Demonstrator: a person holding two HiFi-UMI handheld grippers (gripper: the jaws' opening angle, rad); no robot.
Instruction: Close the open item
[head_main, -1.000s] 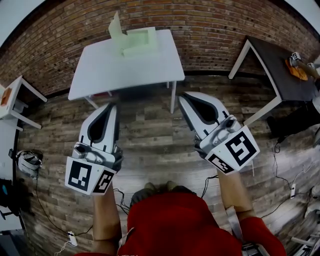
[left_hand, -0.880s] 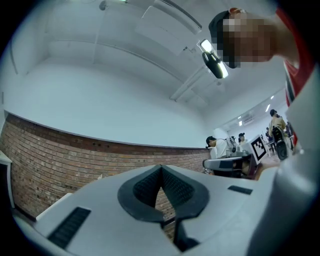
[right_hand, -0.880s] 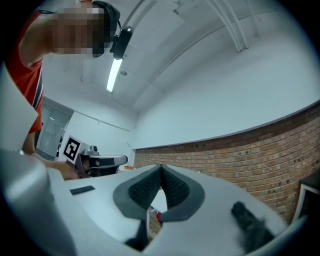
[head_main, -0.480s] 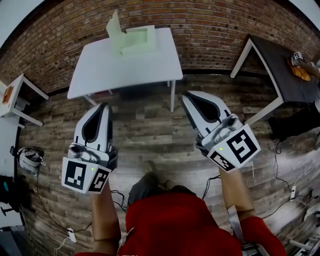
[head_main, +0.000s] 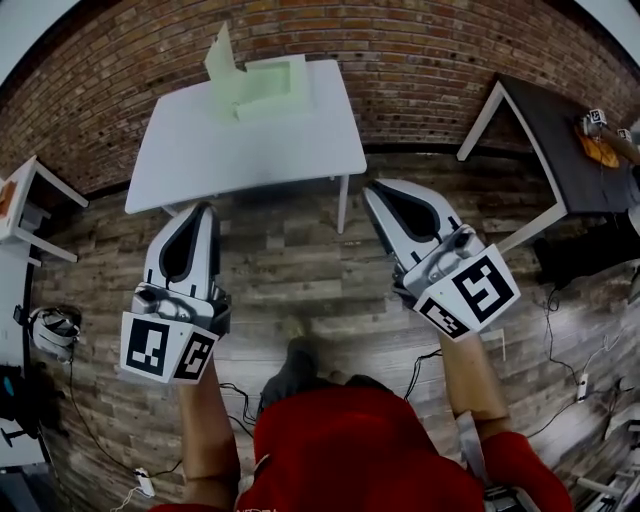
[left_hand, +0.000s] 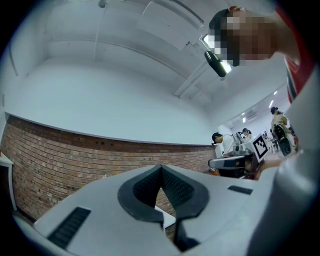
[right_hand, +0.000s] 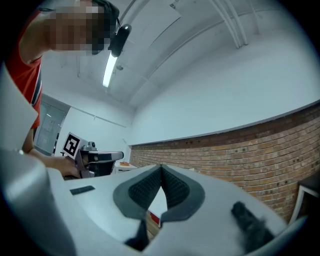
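Head view: pale green box (head_main: 270, 85) sits on the white table (head_main: 200, 150), at the far side next to the brick wall (head_main: 430, 50). Its lid (head_main: 220, 58) is open, standing nearly upright at the box's left side. Nothing else shows on the tabletop.

L gripper (head_main: 203, 208) is held out over the wood-plank floor (head_main: 290, 270), tip lining up w/ the table's near edge in the head view. The L gripper view (left_hand: 161, 168) shows its jaws pressed together w/ nothing btwn them. R gripper (head_main: 371, 188) is out on the other side, tip just off the table's near right corner and leg. The R gripper view (right_hand: 161, 168) shows its jaws also closed tight and empty. Both grippers point toward the wall, and the box is well apart from both, across the tabletop.

The person's red shirt (head_main: 350, 450) fills the bottom of the head view, forearms running up to each marker cube. A dark table (head_main: 560, 140) stands at right w/ something orange (head_main: 598, 150) on it. A small white table (head_main: 25, 205) is at the left edge. Cables trail on the floor at both sides. The L gripper view catches other people (left_hand: 222, 142) at benches far right, too small for detail.
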